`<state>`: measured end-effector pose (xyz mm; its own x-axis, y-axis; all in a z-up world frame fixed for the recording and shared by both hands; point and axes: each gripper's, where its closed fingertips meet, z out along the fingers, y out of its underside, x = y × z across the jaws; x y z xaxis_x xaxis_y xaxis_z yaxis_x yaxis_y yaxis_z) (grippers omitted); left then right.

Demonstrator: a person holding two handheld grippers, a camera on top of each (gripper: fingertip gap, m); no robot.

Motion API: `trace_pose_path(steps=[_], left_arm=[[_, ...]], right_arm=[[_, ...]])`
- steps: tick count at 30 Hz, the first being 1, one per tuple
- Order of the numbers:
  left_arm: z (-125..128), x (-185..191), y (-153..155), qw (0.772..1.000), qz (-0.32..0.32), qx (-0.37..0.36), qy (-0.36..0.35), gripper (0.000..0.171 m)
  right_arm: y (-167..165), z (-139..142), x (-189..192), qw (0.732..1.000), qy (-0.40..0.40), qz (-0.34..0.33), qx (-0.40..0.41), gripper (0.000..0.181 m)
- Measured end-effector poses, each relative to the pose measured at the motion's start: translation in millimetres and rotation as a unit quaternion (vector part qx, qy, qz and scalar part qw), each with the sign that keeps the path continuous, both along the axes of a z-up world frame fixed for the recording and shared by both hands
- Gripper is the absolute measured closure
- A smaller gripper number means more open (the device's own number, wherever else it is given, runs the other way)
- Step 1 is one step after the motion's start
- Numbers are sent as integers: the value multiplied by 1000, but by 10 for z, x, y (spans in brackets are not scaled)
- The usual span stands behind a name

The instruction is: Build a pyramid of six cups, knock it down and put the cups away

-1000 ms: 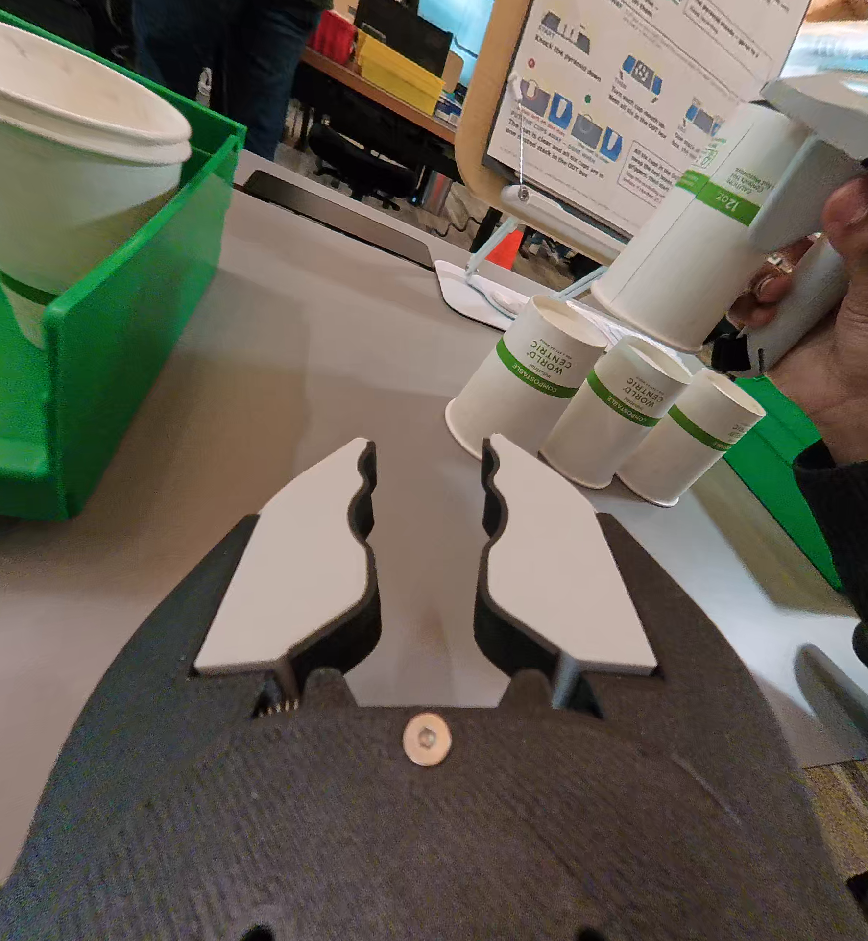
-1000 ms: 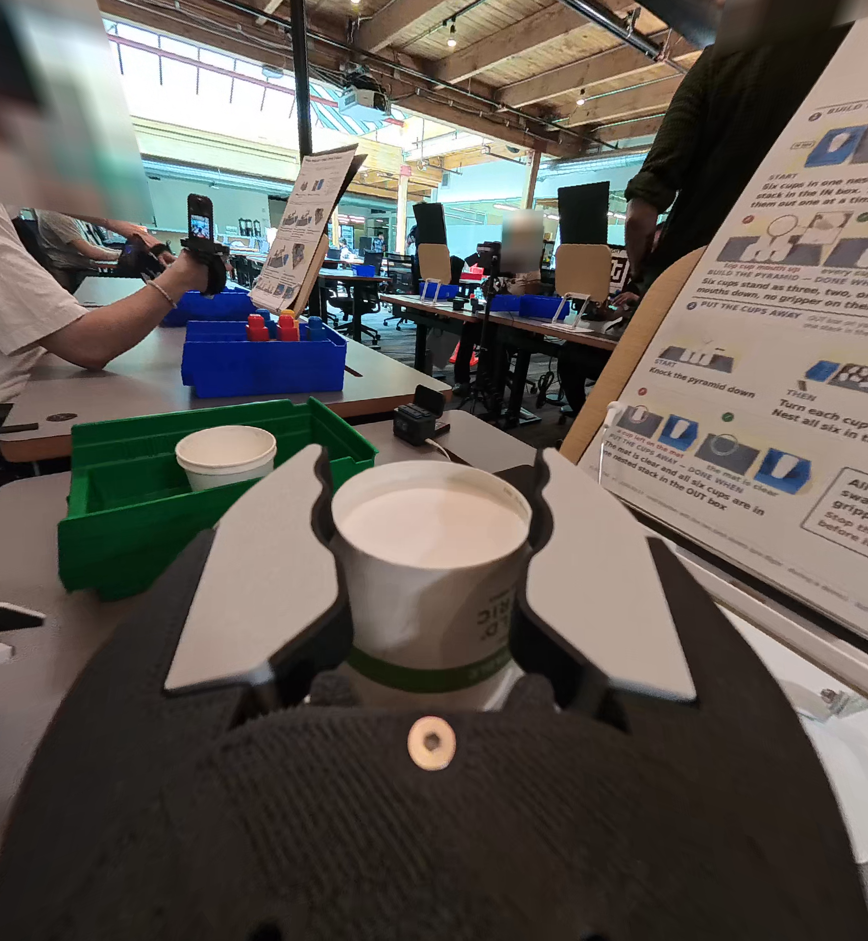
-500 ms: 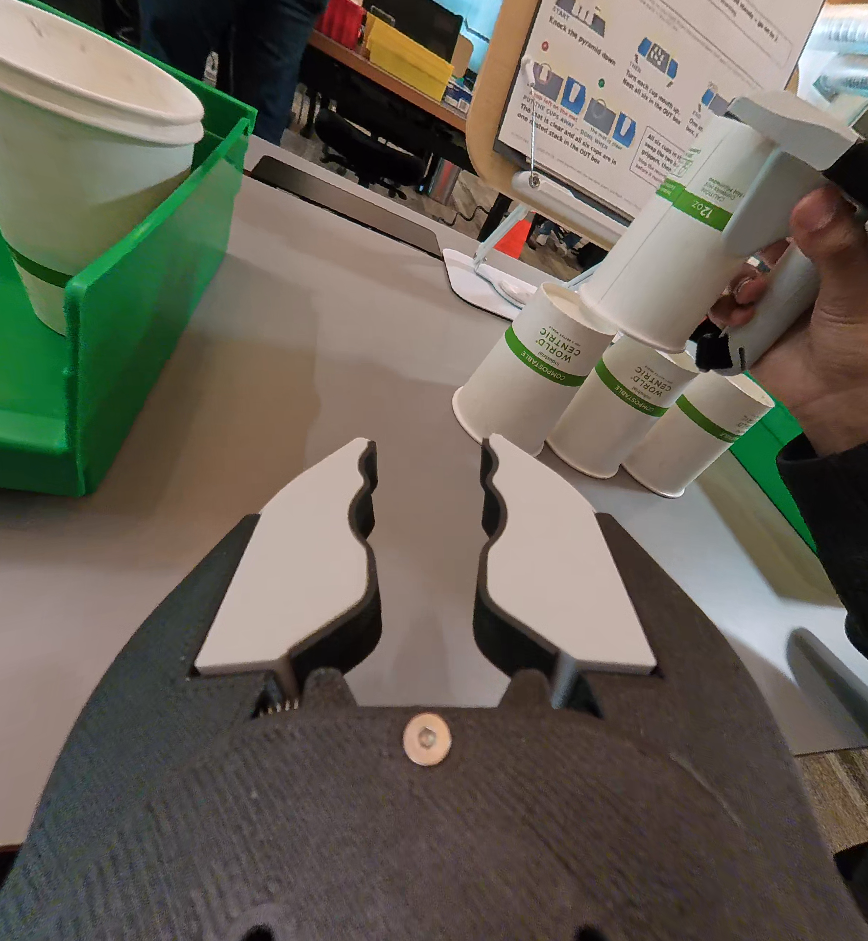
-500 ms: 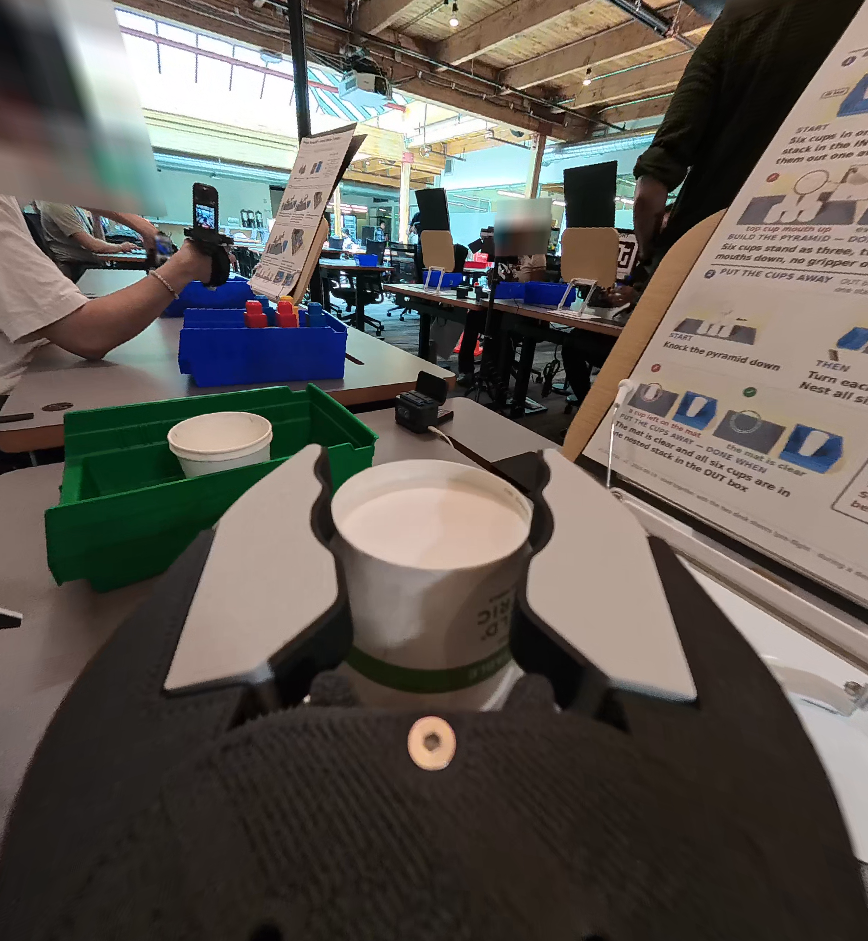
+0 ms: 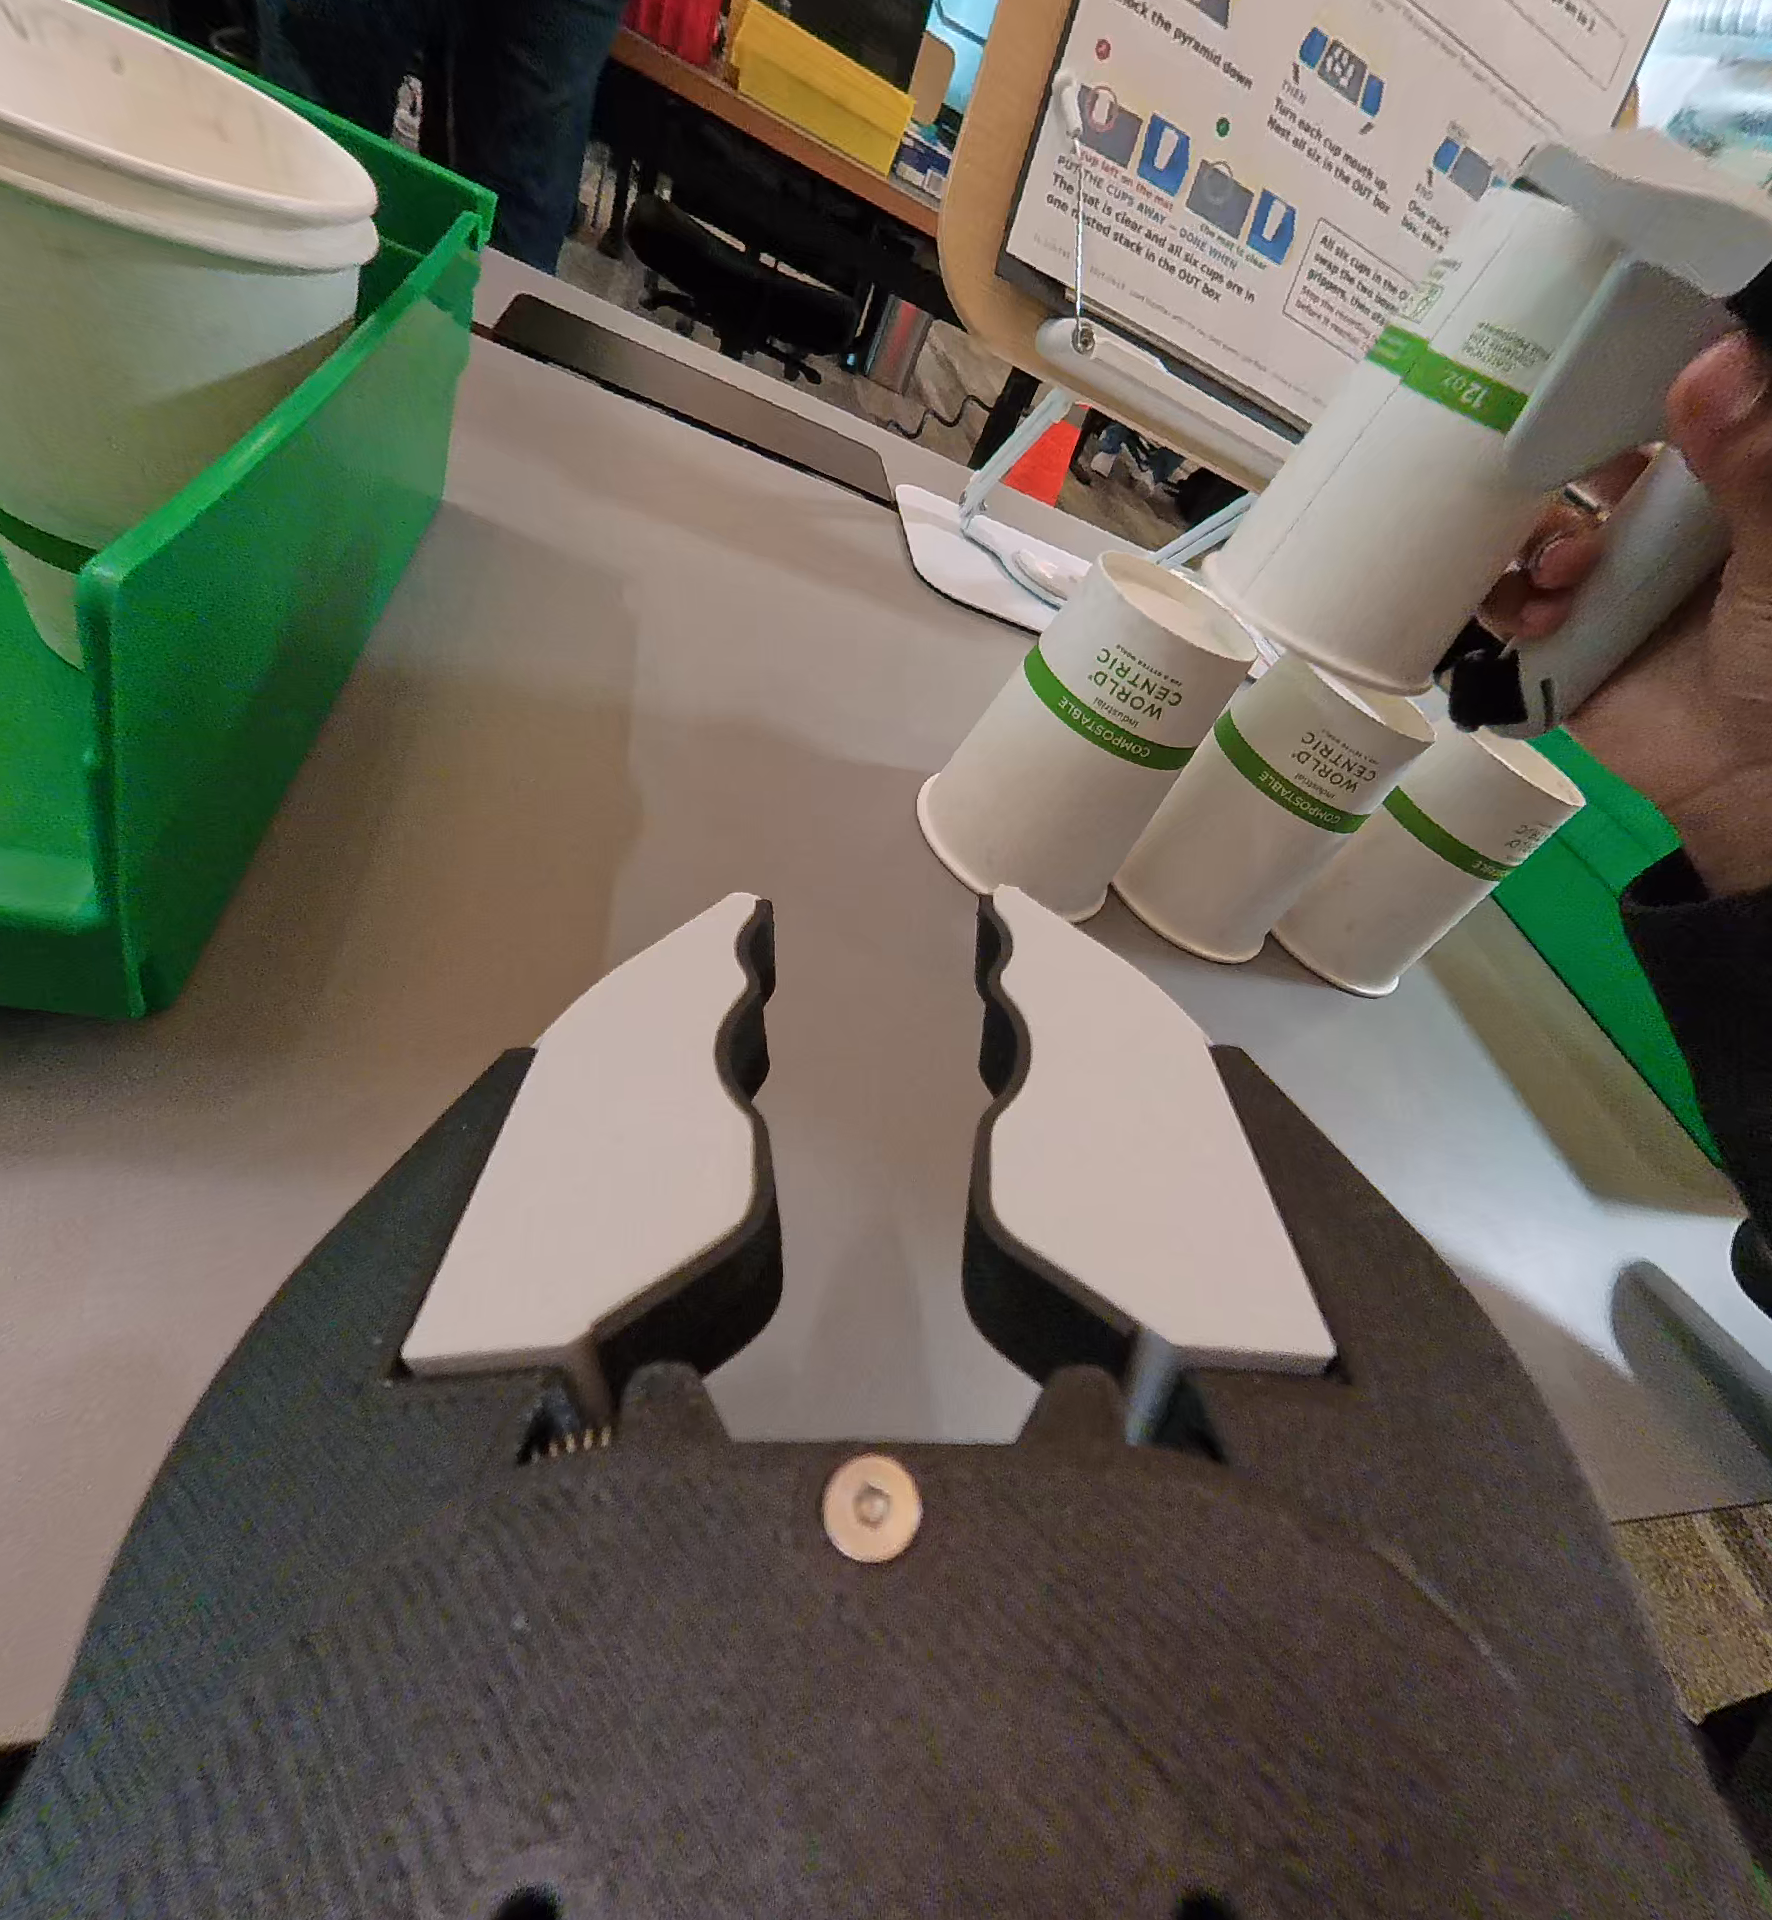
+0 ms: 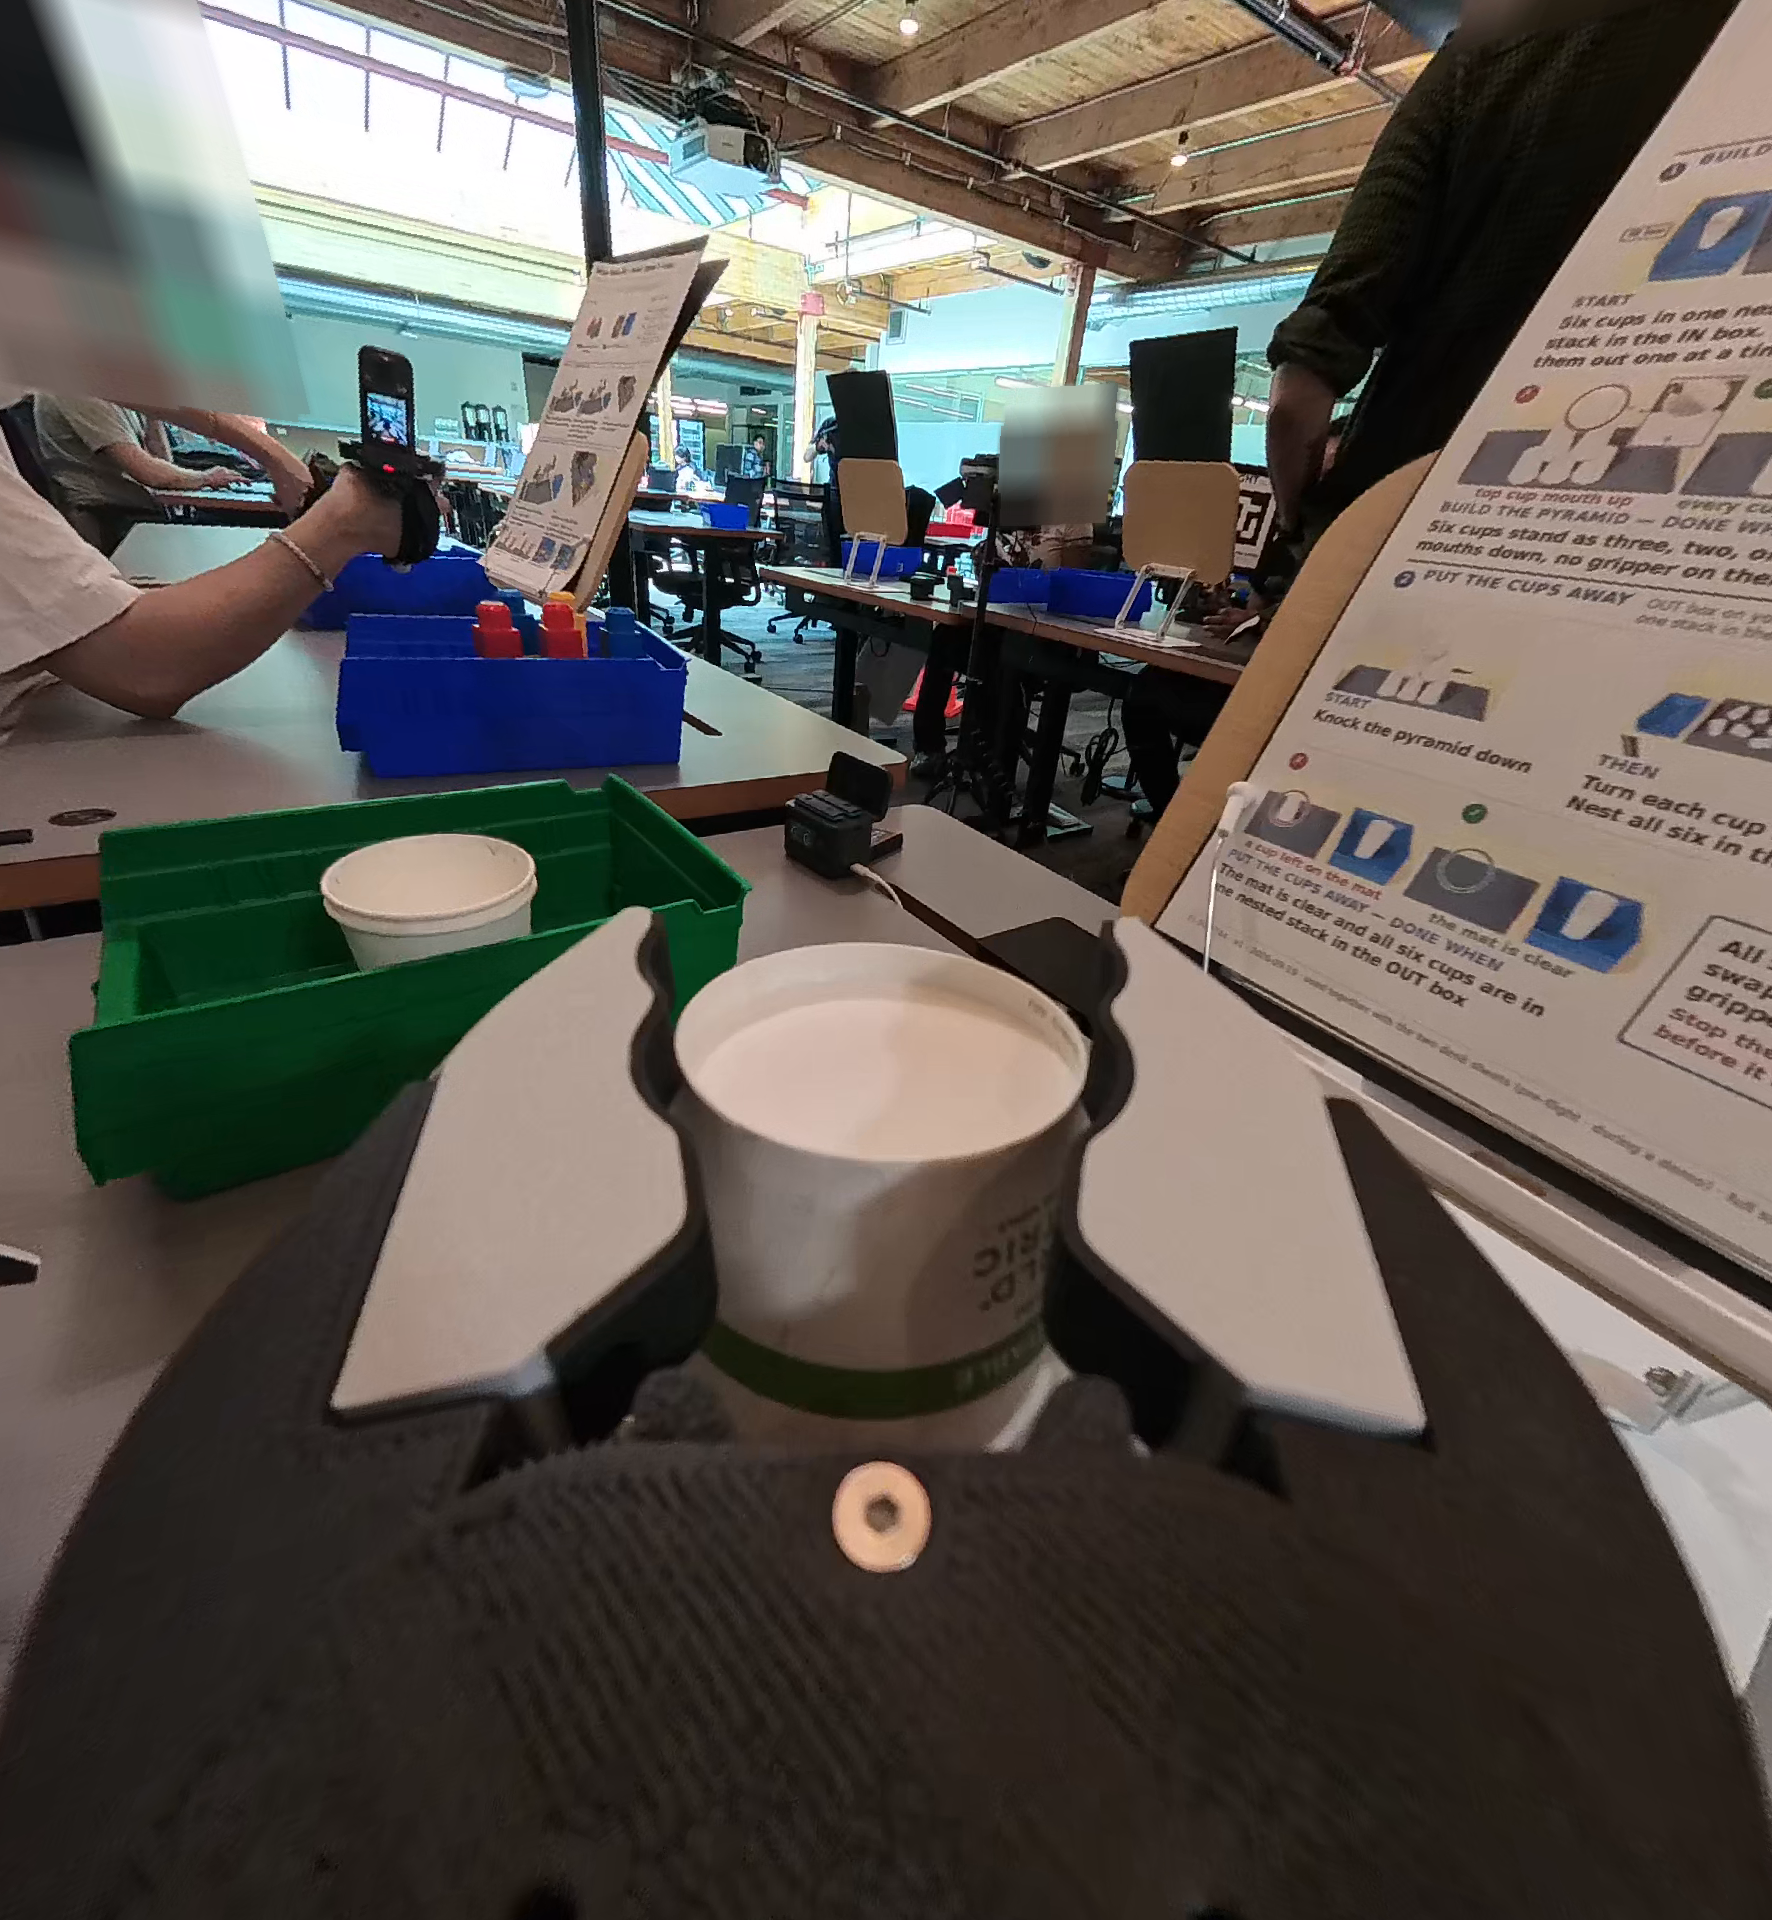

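Note:
My right gripper (image 6: pixel 882 956) is shut on an upside-down white paper cup (image 6: pixel 877 1164) with a green band. In the left wrist view this held cup (image 5: pixel 1381 488) hangs tilted just above the row of three upside-down cups (image 5: pixel 1246 790) on the grey table (image 5: pixel 601 748), its rim close to the tops of the left and middle cups. My left gripper (image 5: pixel 866 914) is open and empty, low over the table in front of that row. A green bin (image 5: pixel 238 644) at the left holds nested mouth-up cups (image 5: pixel 123 312); it also shows in the right wrist view (image 6: pixel 238 1039).
An instruction board on a stand (image 5: pixel 1225 156) rises behind the cups, close on the right in the right wrist view (image 6: pixel 1588 727). A second green bin (image 5: pixel 1588 894) lies at the right table edge. A small black device (image 6: pixel 840 821) and other desks with people lie beyond.
The right gripper has lowered the held cup down and closer to the tops of the row of three cups. The left gripper has stayed open and shifted only slightly.

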<state>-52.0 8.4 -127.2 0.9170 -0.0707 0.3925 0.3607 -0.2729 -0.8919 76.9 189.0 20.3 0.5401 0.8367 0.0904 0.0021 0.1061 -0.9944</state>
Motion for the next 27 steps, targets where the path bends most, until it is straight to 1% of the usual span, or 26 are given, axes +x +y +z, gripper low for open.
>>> trace_pose_path(steps=[5, 11, 14, 17, 19, 22, 27], left_arm=[[-12, 23, 10, 1000, -4, -3, 2, 133], [-15, 37, 16, 1000, -6, -4, 2, 133], [-23, 36, 20, 1000, -7, -6, 2, 133], [-30, 40, 23, 1000, -8, -8, -1, 133], [-29, 40, 24, 1000, -8, -8, -2, 134], [-29, 40, 25, 1000, -8, -8, -1, 134], [-36, 42, 27, 1000, -9, -10, -3, 134]], right_arm=[[-38, 18, -4, 1000, 9, 14, -18, 103], [-2, -47, 1, 1000, 2, 7, -9, 103], [-4, -62, -7, 1000, -4, 14, -26, 95], [5, -151, -27, 998, -26, 19, -53, 89], [12, -179, -16, 998, -32, 20, -60, 88], [5, -136, 39, 997, -31, 20, -63, 88], [-87, 40, 217, 996, -26, 27, -75, 83]])
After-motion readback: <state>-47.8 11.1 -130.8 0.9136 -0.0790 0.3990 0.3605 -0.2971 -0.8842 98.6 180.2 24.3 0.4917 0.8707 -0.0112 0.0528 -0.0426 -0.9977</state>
